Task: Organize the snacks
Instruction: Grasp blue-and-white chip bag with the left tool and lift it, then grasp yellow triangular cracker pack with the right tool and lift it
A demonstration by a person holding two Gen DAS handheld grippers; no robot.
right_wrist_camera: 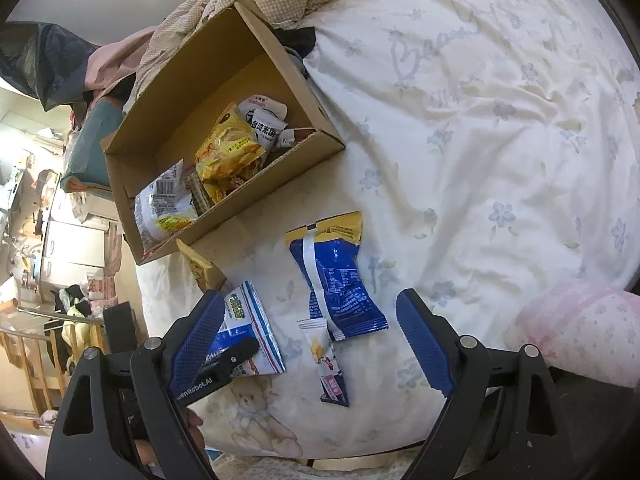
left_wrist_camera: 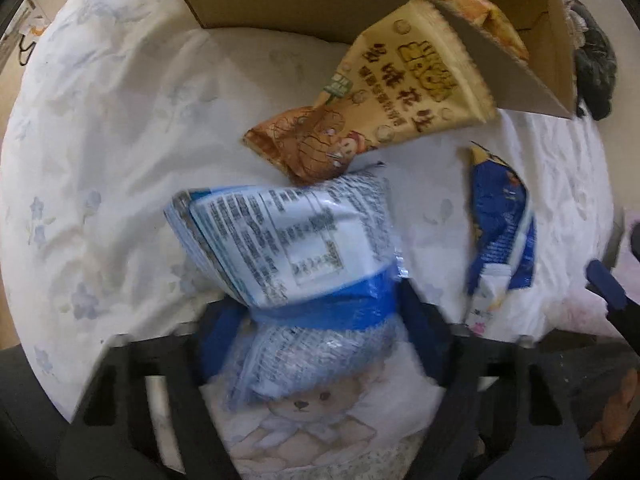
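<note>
Left claw (left_wrist_camera: 316,320) steeply down, clenched on white-blue snack packet (left_wrist_camera: 288,236); right claw (right_wrist_camera: 312,344) released, tilted down.

The bedsheet (right_wrist_camera: 460,92) reads "Beauty"; the left tool (right_wrist_camera: 224,360) reads "enRobot.AI".

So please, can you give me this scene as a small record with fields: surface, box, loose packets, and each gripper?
surface: bed sheet with pale flower print
box: open cardboard box, several snack packets inside
loose packets: blue-and-white packet, peanut packet, dark blue packet, small sachet
left gripper: around the blue-and-white packet; whether the pads press is not clear
right gripper: open, above the dark blue packet and the sachet, holding nothing
</note>
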